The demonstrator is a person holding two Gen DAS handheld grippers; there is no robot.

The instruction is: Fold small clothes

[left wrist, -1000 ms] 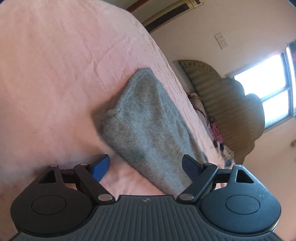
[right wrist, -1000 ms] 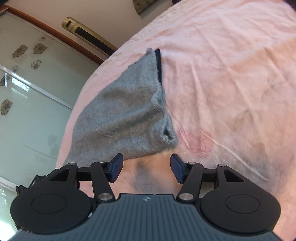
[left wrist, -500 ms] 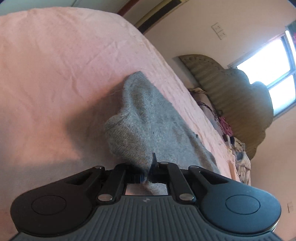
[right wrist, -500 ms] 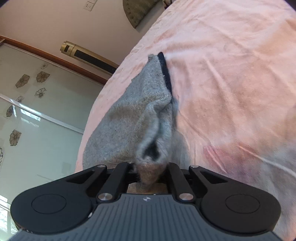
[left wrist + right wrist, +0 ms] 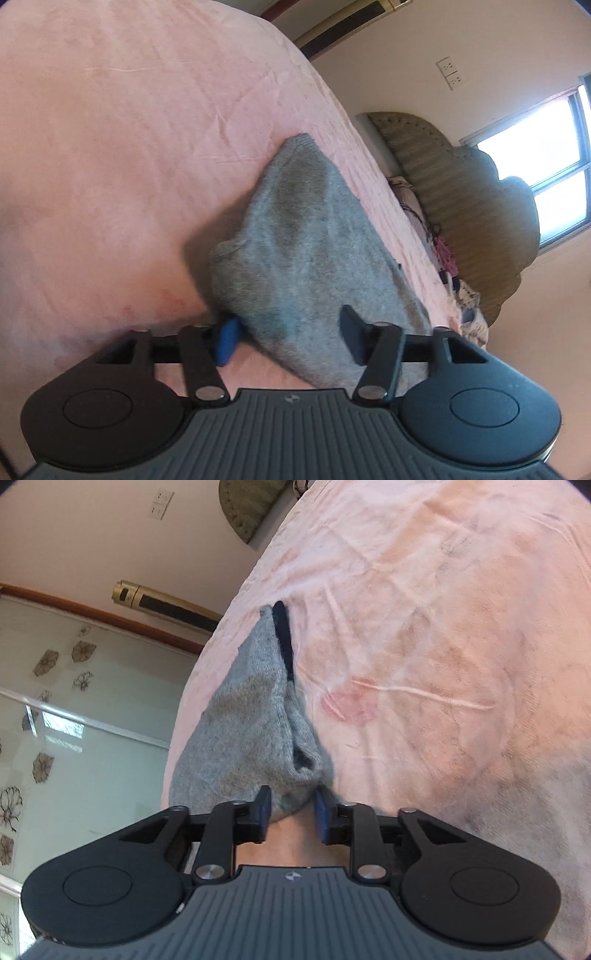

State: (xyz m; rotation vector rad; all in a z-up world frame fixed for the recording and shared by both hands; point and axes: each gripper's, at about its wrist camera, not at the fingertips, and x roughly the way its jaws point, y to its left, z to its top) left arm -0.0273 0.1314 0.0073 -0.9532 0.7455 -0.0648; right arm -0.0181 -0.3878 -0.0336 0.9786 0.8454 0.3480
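Note:
A grey knitted garment (image 5: pixel 314 240) lies folded on the pink bed sheet (image 5: pixel 110 147). My left gripper (image 5: pixel 288 336) is at its near edge. Its jaws are opening wide, the cloth lies loose between them, and the blue left pad (image 5: pixel 227 341) sits beside a corner. In the right wrist view the same garment (image 5: pixel 251 731) shows a dark trim (image 5: pixel 282 638) along its right side. My right gripper (image 5: pixel 291 810) is opening, and a bunched corner of the grey cloth still sits between its pads without being pinched.
The pink sheet (image 5: pixel 443 627) spreads wide to the right of the garment. A padded headboard (image 5: pixel 461 206) and a pile of clothes (image 5: pixel 443 254) lie beyond. A bright window (image 5: pixel 546 155), a tall gold air conditioner (image 5: pixel 166 603) and a flowered glass door (image 5: pixel 74 720) line the walls.
Both grippers closed on the garment's near corners half a second ago and have now opened again. The lifted cloth has sunk back onto the sheet.

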